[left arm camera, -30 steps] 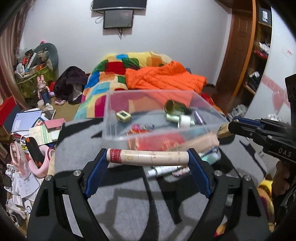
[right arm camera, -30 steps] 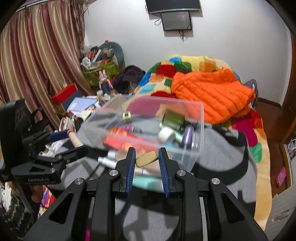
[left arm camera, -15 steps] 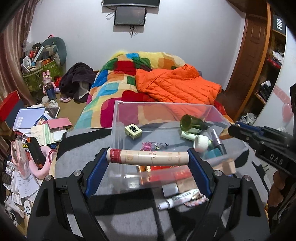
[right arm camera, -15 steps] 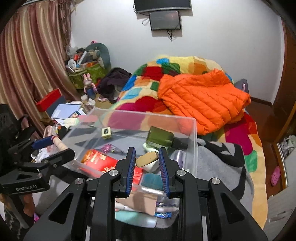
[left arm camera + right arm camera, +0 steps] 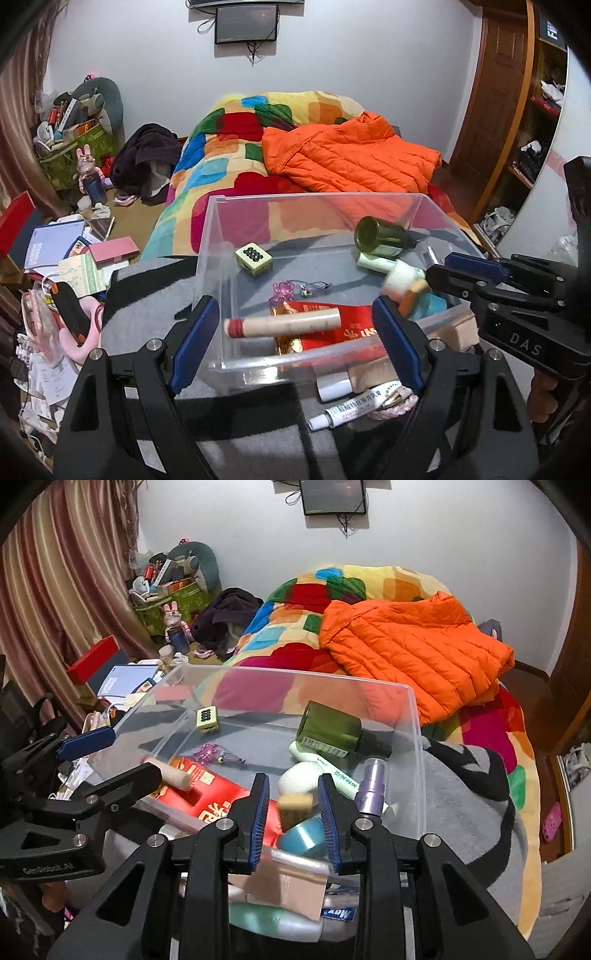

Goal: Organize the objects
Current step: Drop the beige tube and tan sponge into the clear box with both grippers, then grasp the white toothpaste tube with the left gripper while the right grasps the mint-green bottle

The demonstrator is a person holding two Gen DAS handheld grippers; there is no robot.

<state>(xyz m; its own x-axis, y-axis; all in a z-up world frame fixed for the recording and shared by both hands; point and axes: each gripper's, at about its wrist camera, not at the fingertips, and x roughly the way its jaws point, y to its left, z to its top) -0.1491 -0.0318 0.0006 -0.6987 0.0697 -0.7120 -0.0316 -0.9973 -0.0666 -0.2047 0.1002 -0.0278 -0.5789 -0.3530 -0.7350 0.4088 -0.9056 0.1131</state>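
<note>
A clear plastic bin [image 5: 221, 236] [image 5: 415, 738] stands on a grey blanket. My left gripper [image 5: 291, 336] is open over its near edge; a beige tube with a red band [image 5: 282, 322] is loose between the pads, blurred, above a red packet [image 5: 347, 325]. My right gripper [image 5: 291, 812] is open over the bin's near right part; a small tan block [image 5: 295, 801] is loose and blurred between its pads. The bin holds a green bottle [image 5: 332, 729], a cream die-like box [image 5: 253, 257], a purple spray bottle [image 5: 371, 786] and a pink charm [image 5: 282, 291].
Tubes and a beige box [image 5: 354, 402] lie on the blanket in front of the bin. An orange jacket [image 5: 347, 155] lies on the patchwork bed behind. Books, boxes and clutter [image 5: 66, 251] cover the floor at the left. A wooden door and shelves [image 5: 524, 92] stand at the right.
Both grippers moved forward over the bin and opened. The beige tube left the left gripper's pads and the tan block left the right gripper's pads; both are dropping into the bin.
</note>
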